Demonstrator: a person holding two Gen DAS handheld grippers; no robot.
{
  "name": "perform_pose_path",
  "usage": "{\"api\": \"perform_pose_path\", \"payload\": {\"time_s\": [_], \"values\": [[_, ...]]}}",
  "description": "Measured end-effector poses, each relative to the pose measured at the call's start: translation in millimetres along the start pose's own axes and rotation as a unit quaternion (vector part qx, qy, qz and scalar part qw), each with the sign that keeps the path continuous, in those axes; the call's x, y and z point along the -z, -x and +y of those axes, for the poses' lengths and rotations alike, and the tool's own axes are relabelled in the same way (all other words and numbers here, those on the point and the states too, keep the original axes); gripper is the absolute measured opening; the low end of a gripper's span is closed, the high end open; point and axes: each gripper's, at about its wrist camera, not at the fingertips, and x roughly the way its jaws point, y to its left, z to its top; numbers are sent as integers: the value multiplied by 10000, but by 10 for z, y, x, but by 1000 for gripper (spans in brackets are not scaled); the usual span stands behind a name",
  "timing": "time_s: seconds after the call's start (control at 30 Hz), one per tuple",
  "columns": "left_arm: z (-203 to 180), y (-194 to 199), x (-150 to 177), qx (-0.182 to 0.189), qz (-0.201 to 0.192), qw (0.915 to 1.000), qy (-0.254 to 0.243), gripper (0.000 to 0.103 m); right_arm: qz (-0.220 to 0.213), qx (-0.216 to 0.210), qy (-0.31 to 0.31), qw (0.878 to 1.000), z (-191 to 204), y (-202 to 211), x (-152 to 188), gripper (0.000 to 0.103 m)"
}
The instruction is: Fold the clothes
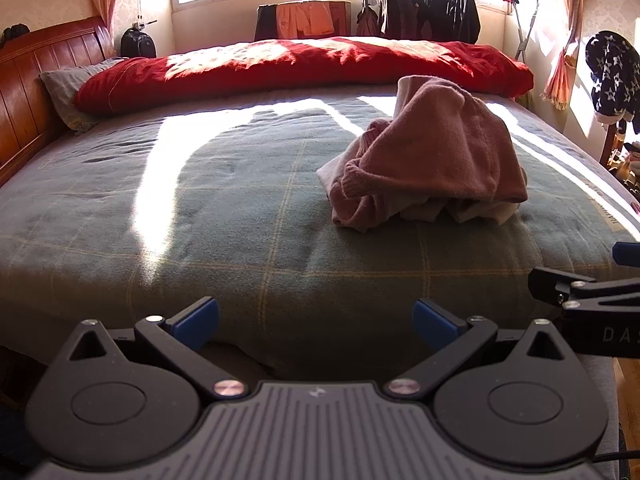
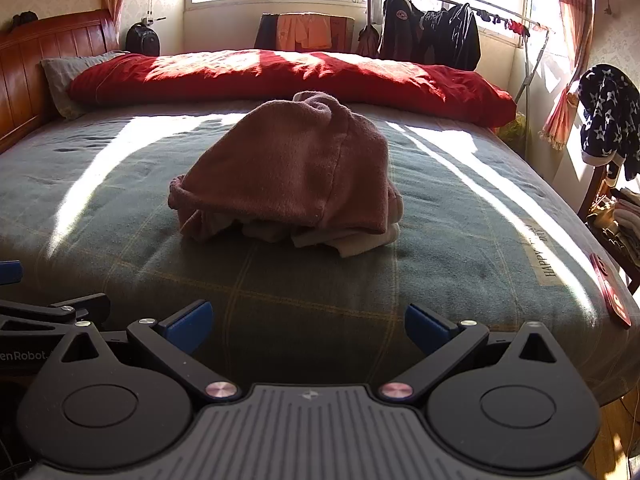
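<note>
A crumpled pink sweater (image 1: 432, 152) lies in a heap on the grey-green checked bedspread (image 1: 240, 208), with pale cloth showing under its near edge. In the right wrist view the same sweater (image 2: 292, 168) sits straight ahead in the middle of the bed. My left gripper (image 1: 316, 322) hangs open over the bed's near edge, well short of the heap and to its left, nothing between its blue pads. My right gripper (image 2: 308, 326) is also open and empty, in front of the heap. Each gripper's fingers show at the side of the other's view.
A red quilt (image 2: 288, 76) runs across the far side of the bed, with a wooden headboard (image 2: 44, 56) at the left. A rack of dark clothes (image 2: 432, 36) stands by the window. A red flat object (image 2: 612, 296) lies at the bed's right edge, near a cluttered chair (image 2: 616, 216).
</note>
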Motion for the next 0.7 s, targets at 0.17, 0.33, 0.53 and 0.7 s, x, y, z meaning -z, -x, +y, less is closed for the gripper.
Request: {"api": "perform_pose_path", "payload": {"time_s": [0.17,0.33,0.53,0.7], "values": [[-11,-4,-4,53,14,10000,51,103,4,14,-1,10000,-2,-18,-1,103],[8,6,-1,120,-7,9999,46,103,9,20,-8,10000,1,-17,-15,103],[0,12,-7,144,4,9999,61,103,-7,-11,-35,10000,-18,-5,7,103],[2,9,-9,151,4,9999,63,103,-14,-14,-53,10000,-21,3,11,103]]}}
